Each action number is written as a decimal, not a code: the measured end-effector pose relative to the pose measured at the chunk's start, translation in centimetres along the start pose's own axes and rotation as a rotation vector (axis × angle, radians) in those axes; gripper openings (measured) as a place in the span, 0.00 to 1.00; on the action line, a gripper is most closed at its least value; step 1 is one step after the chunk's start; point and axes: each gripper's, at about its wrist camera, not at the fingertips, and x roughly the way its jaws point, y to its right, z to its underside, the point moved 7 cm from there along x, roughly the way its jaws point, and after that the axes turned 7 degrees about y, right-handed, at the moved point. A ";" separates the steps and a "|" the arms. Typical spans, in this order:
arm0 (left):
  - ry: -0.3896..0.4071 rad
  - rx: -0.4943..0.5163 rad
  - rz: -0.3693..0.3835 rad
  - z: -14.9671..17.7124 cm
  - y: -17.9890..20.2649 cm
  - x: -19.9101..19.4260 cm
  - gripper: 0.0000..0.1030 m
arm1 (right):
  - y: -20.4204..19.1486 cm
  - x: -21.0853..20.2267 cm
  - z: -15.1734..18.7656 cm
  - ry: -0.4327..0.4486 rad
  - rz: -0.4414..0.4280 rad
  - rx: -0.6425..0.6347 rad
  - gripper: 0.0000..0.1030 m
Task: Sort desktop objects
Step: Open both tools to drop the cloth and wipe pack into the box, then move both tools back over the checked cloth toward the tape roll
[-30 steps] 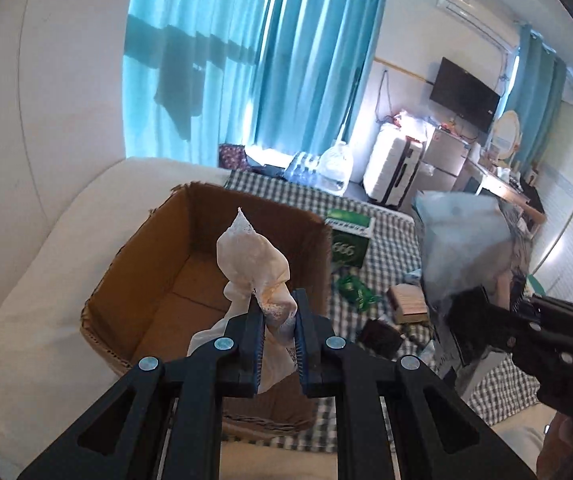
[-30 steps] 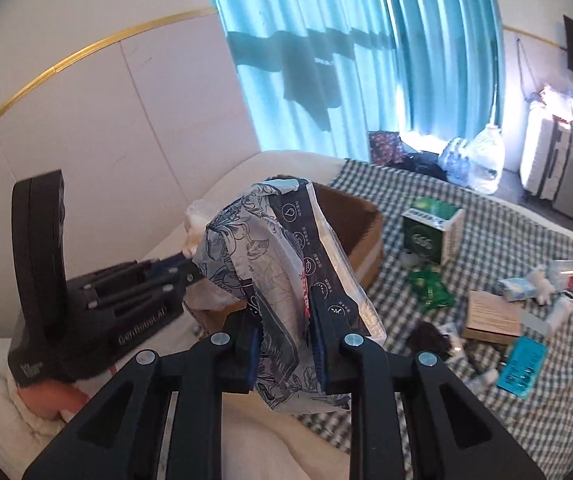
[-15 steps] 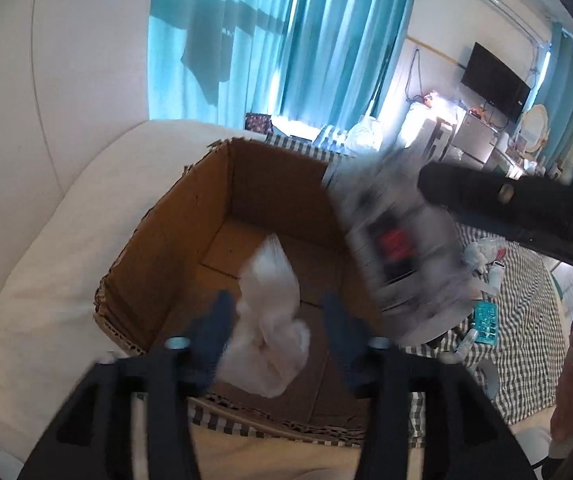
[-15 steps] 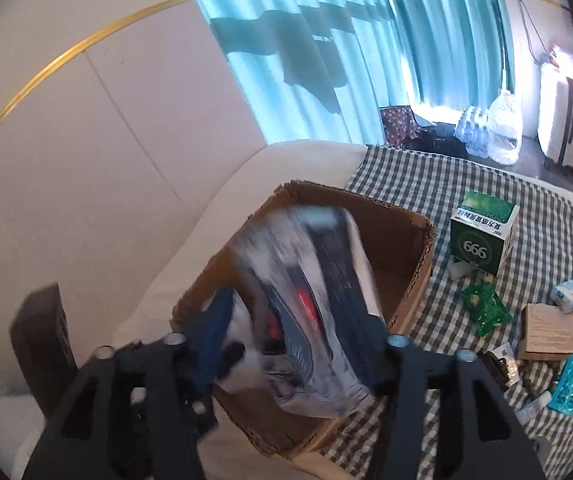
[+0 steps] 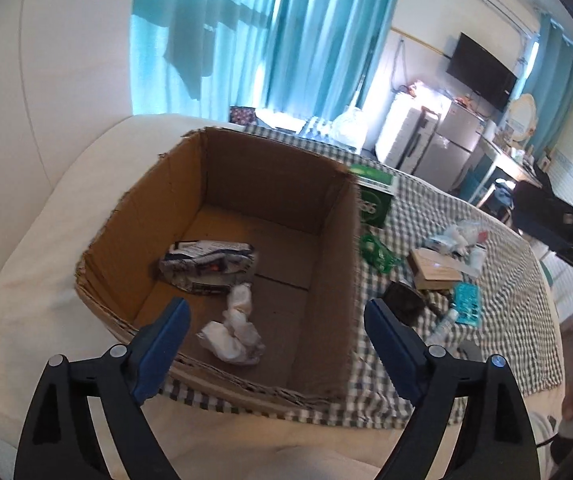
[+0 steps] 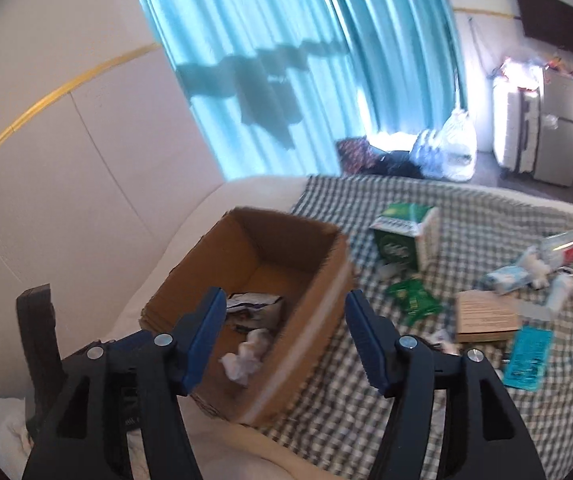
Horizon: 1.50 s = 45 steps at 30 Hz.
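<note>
Cardboard box, open-topped, is shown set on a checked cloth at its left edge, directly ahead of both grippers. The left gripper and the right gripper are held above the near rim, each with jaws spread wide and nothing between them. On the box floor, a crumpled white tissue is seen nearest, with a printed plastic packet just behind it. Beyond the box's right wall, on the cloth, a green carton, a green wrapper, a brown booklet and a teal blister pack are scattered. Turquoise curtains are seen farthest back.
</note>
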 end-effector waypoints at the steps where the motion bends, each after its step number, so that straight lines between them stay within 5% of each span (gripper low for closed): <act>1: 0.001 0.011 0.004 0.3 0.9 -0.3 0.92 | 0.9 -1.5 -0.1 0.026 0.024 -0.009 0.73; 6: -0.002 0.060 0.047 1.7 6.3 -1.0 1.00 | 6.0 -8.8 0.2 0.142 0.155 -0.044 0.99; 15: -0.025 0.145 0.054 6.3 15.6 0.5 1.00 | 13.6 -12.2 8.2 0.009 0.288 -0.007 1.00; 21: -0.084 0.197 0.009 10.1 18.1 3.2 1.00 | 15.6 -10.7 13.9 -0.077 0.329 -0.036 1.00; 27: -0.113 0.274 -0.024 12.3 18.5 5.9 1.00 | 19.4 -7.8 18.2 -0.186 0.351 0.092 1.00; 45: -0.322 0.139 -0.032 15.0 15.8 13.5 1.00 | 22.5 1.7 22.4 -0.368 0.428 -0.015 1.00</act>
